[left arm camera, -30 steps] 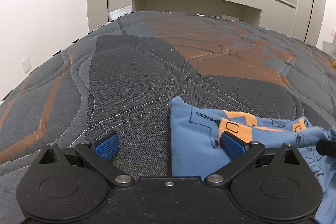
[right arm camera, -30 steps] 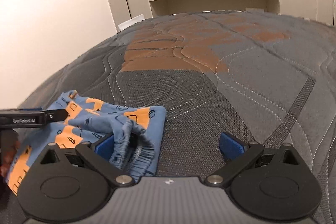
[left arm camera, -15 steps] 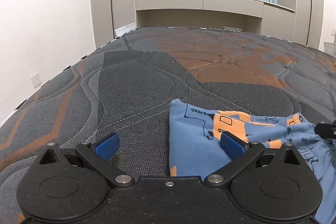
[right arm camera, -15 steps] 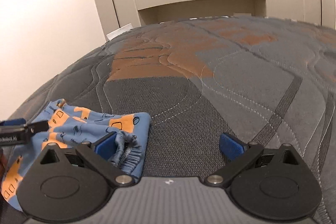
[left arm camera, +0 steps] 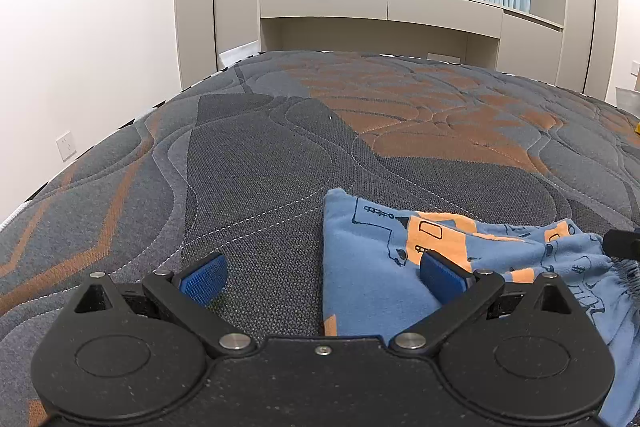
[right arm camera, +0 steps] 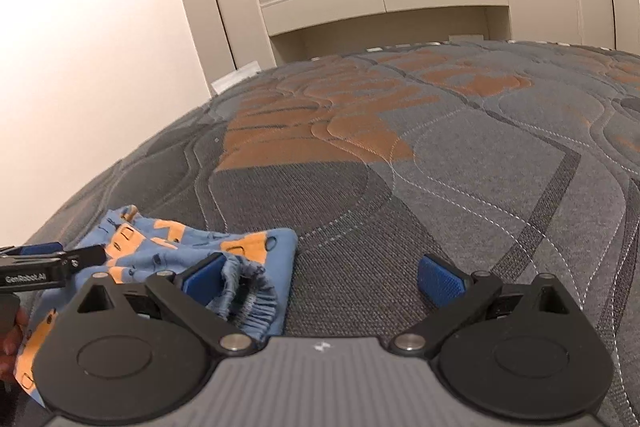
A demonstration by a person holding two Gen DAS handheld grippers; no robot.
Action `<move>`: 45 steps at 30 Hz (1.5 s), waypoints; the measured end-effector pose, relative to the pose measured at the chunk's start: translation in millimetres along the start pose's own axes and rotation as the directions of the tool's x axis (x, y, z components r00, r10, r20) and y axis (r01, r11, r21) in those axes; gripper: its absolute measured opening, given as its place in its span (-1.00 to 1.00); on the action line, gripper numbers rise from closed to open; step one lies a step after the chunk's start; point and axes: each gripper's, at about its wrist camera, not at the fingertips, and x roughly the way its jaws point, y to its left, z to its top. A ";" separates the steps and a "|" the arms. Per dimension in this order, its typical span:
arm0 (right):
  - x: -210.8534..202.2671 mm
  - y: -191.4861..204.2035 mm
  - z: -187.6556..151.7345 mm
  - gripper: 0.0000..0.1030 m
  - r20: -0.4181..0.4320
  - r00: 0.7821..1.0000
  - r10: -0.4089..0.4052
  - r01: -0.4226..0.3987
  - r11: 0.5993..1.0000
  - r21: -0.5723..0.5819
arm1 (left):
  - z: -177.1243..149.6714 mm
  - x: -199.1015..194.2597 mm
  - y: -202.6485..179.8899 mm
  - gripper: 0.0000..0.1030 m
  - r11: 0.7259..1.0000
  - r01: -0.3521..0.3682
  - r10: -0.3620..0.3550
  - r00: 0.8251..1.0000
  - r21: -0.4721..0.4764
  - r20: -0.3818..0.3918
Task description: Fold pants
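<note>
Small blue pants with orange patches [left arm camera: 376, 267] lie bunched on the quilted mattress [left arm camera: 260, 155]. In the left wrist view they are at the lower right; my left gripper [left arm camera: 324, 275] is open and empty, its right finger over the cloth's left part. In the right wrist view the pants [right arm camera: 168, 247] are at the lower left, with the gathered waistband [right arm camera: 248, 291] beside my left finger. My right gripper [right arm camera: 324, 277] is open and empty, mostly over bare mattress. The left gripper's tip [right arm camera: 60, 261] shows at the left edge.
The grey and orange mattress [right arm camera: 440, 167] stretches far ahead. A white wall [left arm camera: 80, 27] runs along its left edge. Beige cabinets [left arm camera: 380, 3] and a curtained window stand beyond the far edge.
Both grippers have lifted and tilted up, so more of the room shows. The pants sit lower and flatter on the mattress. Both stay open.
</note>
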 end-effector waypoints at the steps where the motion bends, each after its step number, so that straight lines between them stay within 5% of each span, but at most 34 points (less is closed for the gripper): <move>1: -1.7 0.6 0.1 1.00 0.012 1.000 0.018 -0.017 1.000 -0.004 | 0.1 0.1 0.0 0.99 1.000 0.000 0.000 1.000 0.001 0.000; 8: 2.0 16.4 -1.7 1.00 -0.009 0.999 0.032 -0.032 0.996 -0.086 | 0.2 0.1 0.0 0.99 1.000 0.001 -0.001 1.000 0.000 -0.001; 23: 10.5 10.5 -3.7 0.99 -0.061 0.997 0.037 -0.040 0.998 -0.045 | -2.3 3.7 3.0 0.99 1.000 0.016 -0.016 1.000 -0.014 -0.003; 34: 5.5 12.4 -5.3 1.00 -0.043 0.998 0.035 -0.037 0.998 -0.054 | -11.3 -35.5 -16.0 0.99 0.993 -0.081 0.073 0.992 0.081 0.101; 41: -16.7 22.8 -13.1 1.00 -0.030 0.999 0.033 -0.035 0.996 -0.083 | -22.6 -69.3 -16.2 0.99 0.999 -0.002 0.003 1.000 -0.036 0.020; 45: -33.0 29.4 -23.9 1.00 -0.033 0.999 0.034 -0.037 0.994 -0.104 | -36.7 -78.5 -20.5 0.99 0.999 -0.021 0.020 1.000 -0.050 -0.017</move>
